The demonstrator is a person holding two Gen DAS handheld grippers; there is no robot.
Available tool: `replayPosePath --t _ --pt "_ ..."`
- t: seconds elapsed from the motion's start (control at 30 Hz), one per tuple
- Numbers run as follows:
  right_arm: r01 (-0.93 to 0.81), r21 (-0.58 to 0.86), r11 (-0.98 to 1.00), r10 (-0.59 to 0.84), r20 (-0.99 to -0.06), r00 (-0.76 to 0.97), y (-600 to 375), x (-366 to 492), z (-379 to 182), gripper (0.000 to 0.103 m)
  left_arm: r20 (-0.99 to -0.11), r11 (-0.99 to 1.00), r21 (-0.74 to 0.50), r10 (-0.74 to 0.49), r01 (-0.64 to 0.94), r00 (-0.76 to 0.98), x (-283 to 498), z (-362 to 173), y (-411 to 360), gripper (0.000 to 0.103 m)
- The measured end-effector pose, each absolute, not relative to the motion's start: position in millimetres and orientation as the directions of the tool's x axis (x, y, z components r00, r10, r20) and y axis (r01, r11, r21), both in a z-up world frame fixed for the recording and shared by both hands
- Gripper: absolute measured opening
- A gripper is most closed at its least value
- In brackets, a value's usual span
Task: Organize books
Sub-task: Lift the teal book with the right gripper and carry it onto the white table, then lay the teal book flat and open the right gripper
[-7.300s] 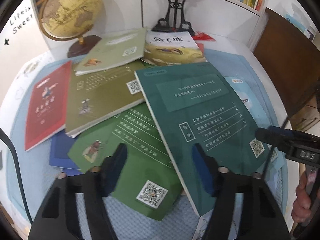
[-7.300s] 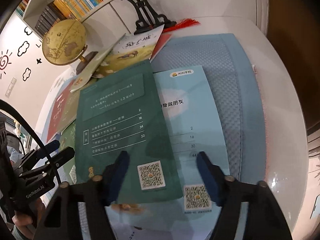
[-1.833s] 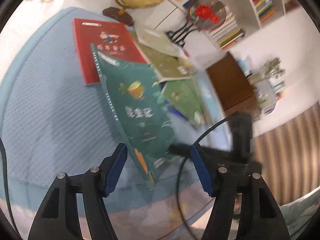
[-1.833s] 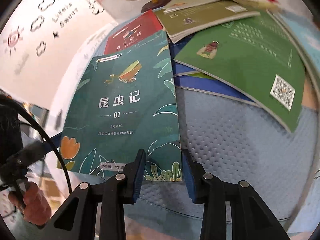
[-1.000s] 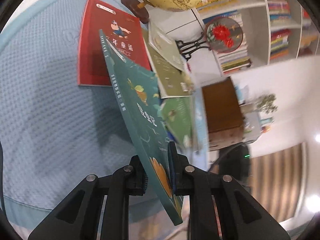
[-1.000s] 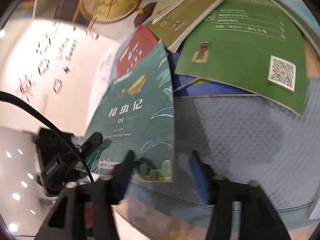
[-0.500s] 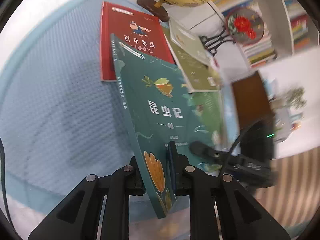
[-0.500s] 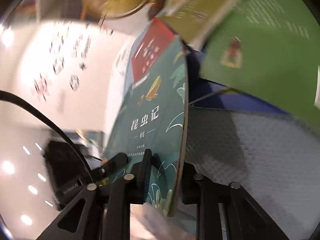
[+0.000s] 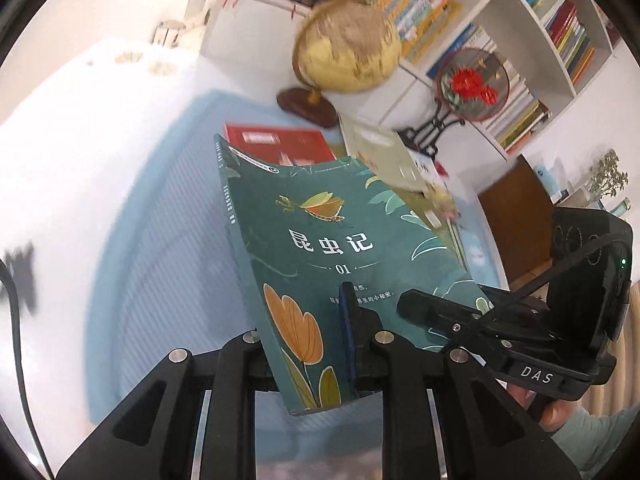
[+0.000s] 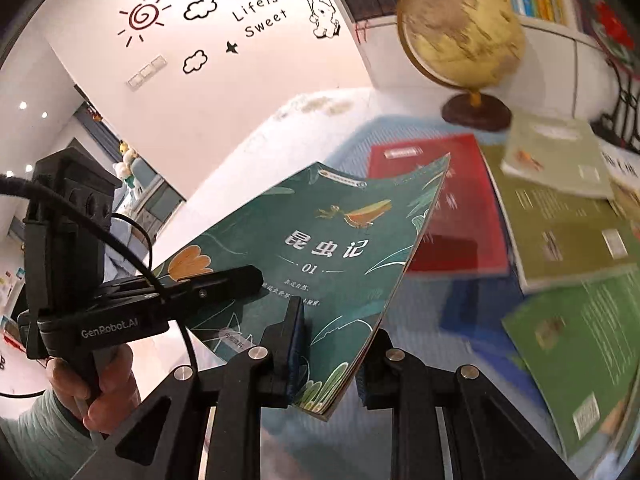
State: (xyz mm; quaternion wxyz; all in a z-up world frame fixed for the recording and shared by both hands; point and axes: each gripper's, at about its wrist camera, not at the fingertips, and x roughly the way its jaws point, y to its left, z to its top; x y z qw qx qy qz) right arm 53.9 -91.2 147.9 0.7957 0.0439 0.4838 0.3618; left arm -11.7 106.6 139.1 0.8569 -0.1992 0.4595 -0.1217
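Observation:
A dark green book (image 9: 320,240) with a white title and an orange flower hangs tilted above the blue mat (image 9: 160,240). My left gripper (image 9: 316,320) pinches its lower spine corner; the jaws are opening slightly, with the cover still between the pads. My right gripper (image 10: 336,332) is shut on the book's (image 10: 320,248) bottom edge near the page side. Each gripper shows in the other's view: the right one (image 9: 412,300) and the left one (image 10: 240,276). Behind the held book a red book (image 10: 440,208) lies flat on the mat.
An olive book (image 10: 560,232), a pale green book (image 10: 552,156) and a bright green book (image 10: 580,340) overlap to the right. A globe (image 9: 348,48) and a round fan ornament (image 9: 472,84) stand at the back before bookshelves. A brown cabinet (image 9: 516,232) is beyond the table.
The right gripper went from open to shut on the book's bottom edge. Both grippers rose with the book, which turned from edge-on to cover-up above the mat.

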Motion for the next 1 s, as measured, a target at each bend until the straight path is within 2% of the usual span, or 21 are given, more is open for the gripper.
replayPosePath --t 0.3,0.57,0.67,0.7,1.0 --pt "-0.480 0.374 0.794 0.569 -0.736 0.367 -27 129 147 0.021 -0.719 0.892 -0.445 -0.406 0.074 0.564 80 133 167 0.017" --pt "-0.388 0.366 0.846 0.510 -0.765 0.392 9 195 111 0.022 -0.766 0.910 -0.403 -0.391 0.093 0.510 154 100 194 0.018" --pt "-0.357 0.376 0.855 0.500 -0.782 0.373 15 204 98 0.023 -0.786 0.908 -0.411 -0.397 0.079 0.474 163 87 200 0.024" --pt "-0.351 0.378 0.857 0.498 -0.785 0.369 16 203 95 0.023 -0.795 0.913 -0.403 -0.387 0.070 0.468 163 84 203 0.030" --pt "-0.331 0.358 0.873 0.459 -0.832 0.311 38 206 62 0.023 -0.844 0.922 -0.384 -0.329 -0.049 0.423 154 51 230 0.029"
